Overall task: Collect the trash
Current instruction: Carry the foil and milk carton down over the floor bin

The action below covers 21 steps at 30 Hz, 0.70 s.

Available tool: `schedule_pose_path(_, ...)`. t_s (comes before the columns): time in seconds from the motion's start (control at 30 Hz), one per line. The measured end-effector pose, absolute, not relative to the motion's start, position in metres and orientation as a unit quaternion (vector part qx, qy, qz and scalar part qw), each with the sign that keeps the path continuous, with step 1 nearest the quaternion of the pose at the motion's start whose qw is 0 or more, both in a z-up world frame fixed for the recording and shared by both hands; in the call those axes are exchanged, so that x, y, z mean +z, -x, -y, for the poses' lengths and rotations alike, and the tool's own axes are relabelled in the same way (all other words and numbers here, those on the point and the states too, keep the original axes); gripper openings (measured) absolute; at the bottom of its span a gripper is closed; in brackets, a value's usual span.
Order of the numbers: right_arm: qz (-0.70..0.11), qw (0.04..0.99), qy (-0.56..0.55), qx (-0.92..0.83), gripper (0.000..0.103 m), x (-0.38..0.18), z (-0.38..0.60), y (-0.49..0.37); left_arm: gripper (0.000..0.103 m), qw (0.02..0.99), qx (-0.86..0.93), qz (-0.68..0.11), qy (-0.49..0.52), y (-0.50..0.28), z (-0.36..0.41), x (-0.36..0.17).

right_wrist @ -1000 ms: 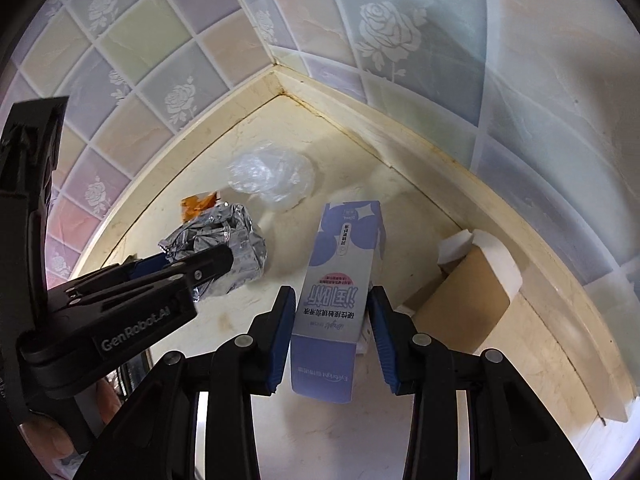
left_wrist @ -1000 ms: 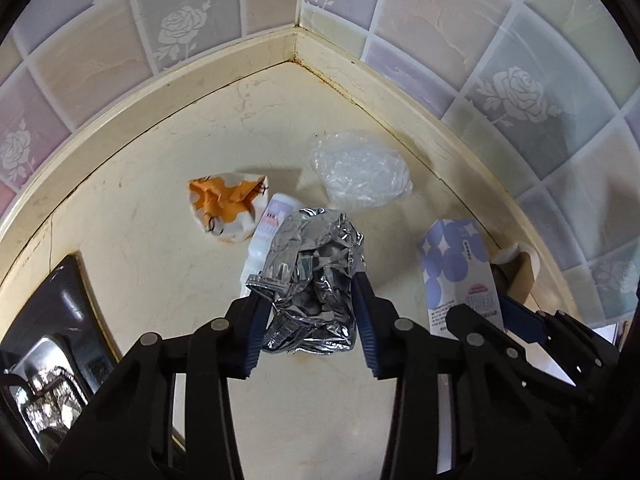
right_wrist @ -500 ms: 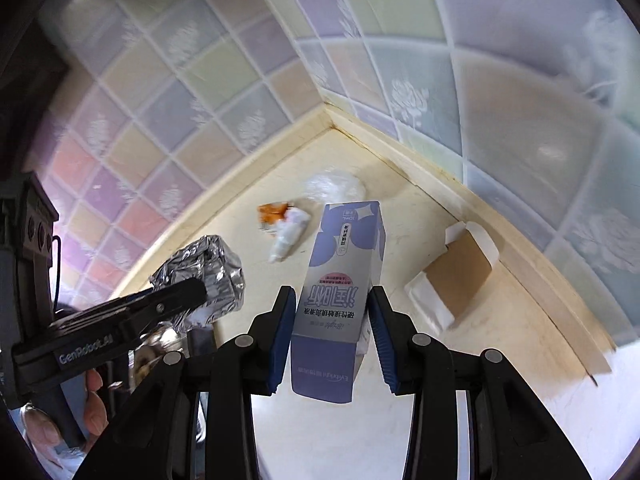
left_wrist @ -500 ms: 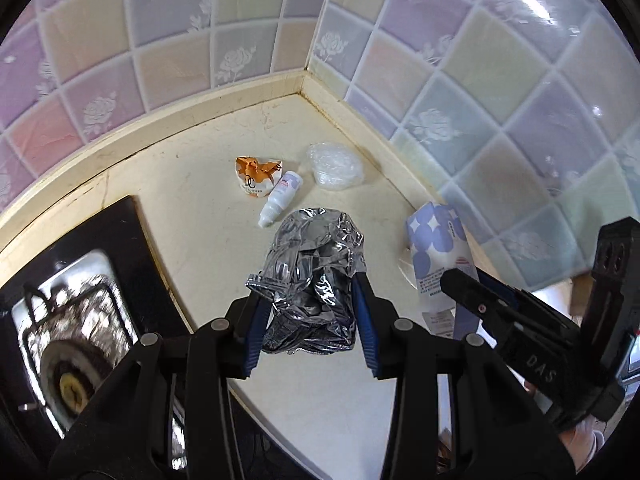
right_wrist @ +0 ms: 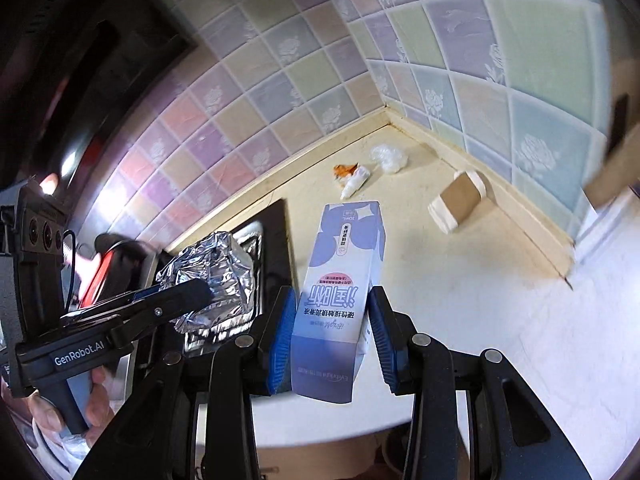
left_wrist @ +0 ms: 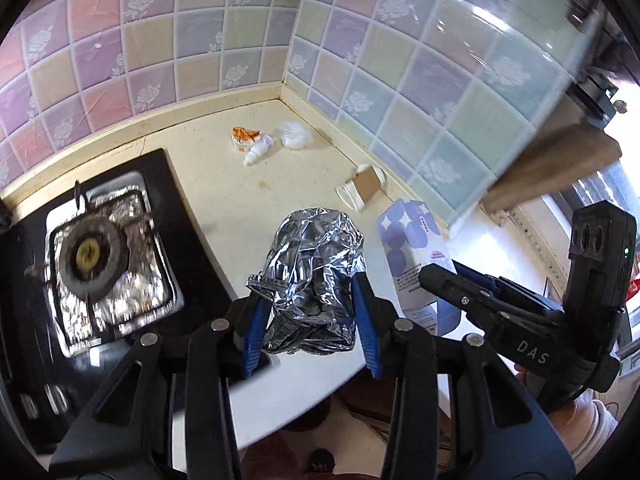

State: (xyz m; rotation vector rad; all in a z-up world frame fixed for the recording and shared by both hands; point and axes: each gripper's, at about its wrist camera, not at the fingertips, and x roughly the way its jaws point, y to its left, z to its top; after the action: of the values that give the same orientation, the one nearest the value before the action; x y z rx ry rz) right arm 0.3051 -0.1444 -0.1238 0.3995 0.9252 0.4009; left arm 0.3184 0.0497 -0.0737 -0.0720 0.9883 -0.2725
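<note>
My left gripper (left_wrist: 310, 320) is shut on a crumpled foil ball (left_wrist: 316, 264), held high above the cream counter's front edge. To its right, my right gripper (right_wrist: 330, 332) is shut on a blue and white carton (right_wrist: 344, 276), also lifted off the counter. From the right wrist view the foil ball (right_wrist: 216, 276) and left gripper (right_wrist: 192, 300) show at the left; in the left wrist view the carton (left_wrist: 412, 252) shows at the right. Far back in the corner lie an orange wrapper (left_wrist: 244, 136), a small white bottle (left_wrist: 258, 150) and a clear plastic bag (left_wrist: 295, 136).
A brown and white cardboard piece (left_wrist: 362, 188) lies near the right tiled wall. A black gas stove (left_wrist: 96, 256) with foil round its burner fills the left. The counter (left_wrist: 248, 208) ends in a curved front edge with floor below. A wooden board (left_wrist: 560, 164) juts out at upper right.
Both grippers have pulled back and up from the corner with the foil ball and carton still held. The stove and counter edge have come into view; the remaining trash looks small and far.
</note>
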Motion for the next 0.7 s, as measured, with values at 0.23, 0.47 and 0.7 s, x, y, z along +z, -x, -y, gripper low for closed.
schedule_pose_path(0.23,-0.448,0.851,-0.172,0.216,0.037,-0.129,0.161,-0.197,0.037,0.866,-0.126,-0.481,0.044,-0.217,-0.025,-0.1)
schedule_pose_path(0.47,-0.456,0.844,-0.175,0.222,0.037,-0.152,0.186,-0.112,0.037,0.86,-0.12,-0.495,0.034,-0.137,-0.002,-0.134)
schedule_pose_path(0.7,-0.485,0.832,-0.174,0.207,0.037,-0.193,0.199,-0.059,0.037,0.845,-0.119,-0.521,0.015,-0.092,0.012,-0.172)
